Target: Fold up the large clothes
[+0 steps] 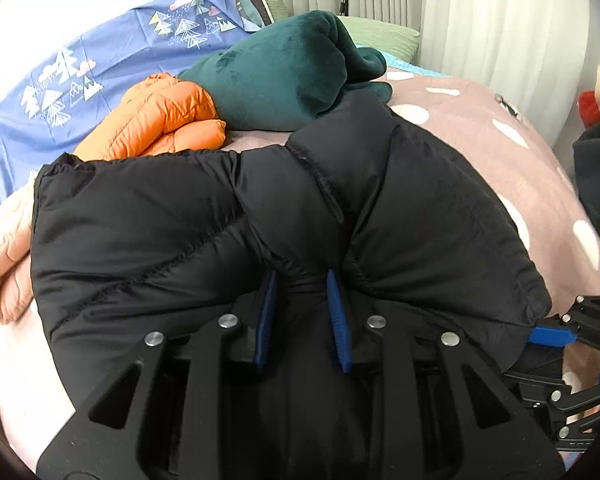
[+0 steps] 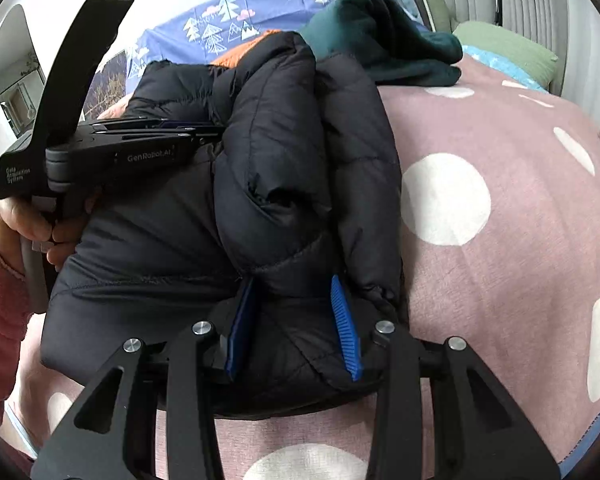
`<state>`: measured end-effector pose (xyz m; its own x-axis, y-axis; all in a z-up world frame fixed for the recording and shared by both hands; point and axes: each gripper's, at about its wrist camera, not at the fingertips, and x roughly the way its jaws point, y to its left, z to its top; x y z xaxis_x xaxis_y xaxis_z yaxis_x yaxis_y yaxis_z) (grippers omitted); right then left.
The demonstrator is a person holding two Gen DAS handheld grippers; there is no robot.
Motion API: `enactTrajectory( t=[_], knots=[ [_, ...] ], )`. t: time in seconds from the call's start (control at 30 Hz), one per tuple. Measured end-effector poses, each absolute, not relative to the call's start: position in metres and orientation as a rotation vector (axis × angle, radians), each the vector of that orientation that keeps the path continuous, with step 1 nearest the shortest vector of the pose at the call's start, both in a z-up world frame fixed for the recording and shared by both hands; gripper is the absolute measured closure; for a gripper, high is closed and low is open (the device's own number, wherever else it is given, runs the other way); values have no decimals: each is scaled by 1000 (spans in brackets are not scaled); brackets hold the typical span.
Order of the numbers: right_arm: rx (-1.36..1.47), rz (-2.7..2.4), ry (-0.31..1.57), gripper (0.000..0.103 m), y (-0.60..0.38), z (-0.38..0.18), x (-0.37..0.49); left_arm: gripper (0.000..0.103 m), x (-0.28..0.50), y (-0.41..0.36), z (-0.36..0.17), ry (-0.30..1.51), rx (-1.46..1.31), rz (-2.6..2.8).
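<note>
A black puffer jacket (image 1: 172, 216) lies bunched and folded on the pink dotted bedspread (image 1: 480, 140). My left gripper (image 1: 302, 280) is shut on a thick fold of the jacket; its blue pads (image 1: 336, 312) press into the fabric. In the right wrist view the jacket (image 2: 284, 152) fills the middle, and my right gripper (image 2: 294, 284) is shut on its near edge, blue pads (image 2: 346, 328) either side of the padding. The left gripper's body (image 2: 112, 148) reaches into the jacket from the left, held by a hand.
An orange puffer jacket (image 1: 160, 120) and a dark green fleece (image 1: 284, 72) lie behind the black one. A peach garment (image 1: 4, 248) sits at the left. A blue patterned sheet (image 1: 80, 72) covers the back. Curtains (image 1: 500, 20) hang at the right.
</note>
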<state>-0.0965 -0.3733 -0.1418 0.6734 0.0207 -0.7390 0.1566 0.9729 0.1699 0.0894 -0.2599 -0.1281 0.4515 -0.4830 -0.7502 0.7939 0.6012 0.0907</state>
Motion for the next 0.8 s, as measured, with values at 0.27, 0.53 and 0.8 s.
enactTrajectory(
  t=[0.27,0.53,0.8],
  knots=[
    [190,-78,838,63,-374,-135,-91,76,89,-259,-131,729,482,-826],
    [171,-29,709,64,-366,-67,-88,76,90,-257,-132,739,462,-843],
    [197,-76,831,63,-376,-136,-39,76,97,-249,-129,757,399,-863]
  ],
)
